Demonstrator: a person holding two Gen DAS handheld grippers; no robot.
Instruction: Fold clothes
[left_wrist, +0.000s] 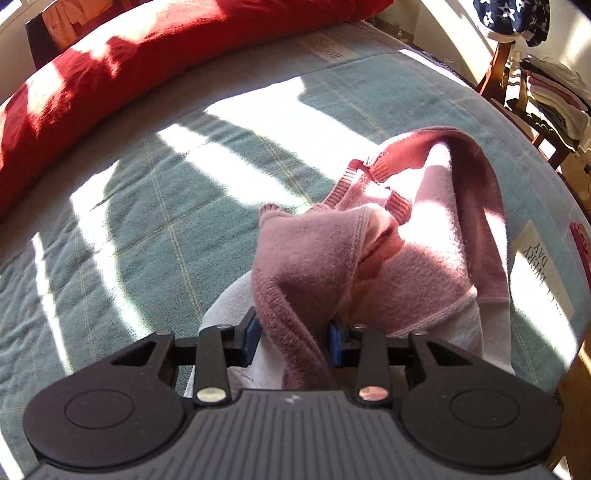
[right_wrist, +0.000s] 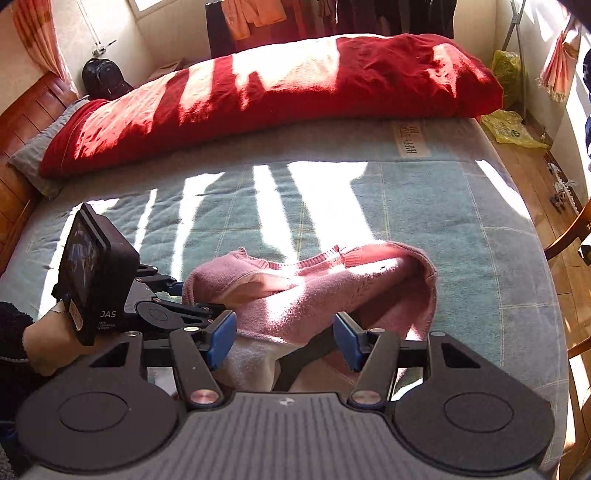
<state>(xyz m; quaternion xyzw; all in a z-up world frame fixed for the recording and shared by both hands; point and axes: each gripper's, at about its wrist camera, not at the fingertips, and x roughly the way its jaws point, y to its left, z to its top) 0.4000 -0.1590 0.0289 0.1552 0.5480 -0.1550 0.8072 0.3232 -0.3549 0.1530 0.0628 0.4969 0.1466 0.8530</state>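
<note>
Your left gripper (left_wrist: 294, 339) is clamped on a bunched fold of the pink sweater (left_wrist: 369, 251), lifting it off the bed (left_wrist: 147, 229) at the near edge. Your right gripper (right_wrist: 285, 341) has its jaws apart, hovering over the sweater's near hem, gripping nothing. Sweater lies crumpled, neckline toward the red duvet (right_wrist: 280, 92) along the far edge. Your left hand (right_wrist: 48, 343) shows at left.

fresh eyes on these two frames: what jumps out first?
The pink sweater bunched at the near edge of the teal bedspread, one fold pinched in the left claw. The right claw is open just in front of it, gripping nothing. Behind, a big red duvet lies along the far side of the bed in hard sun stripes.
</note>
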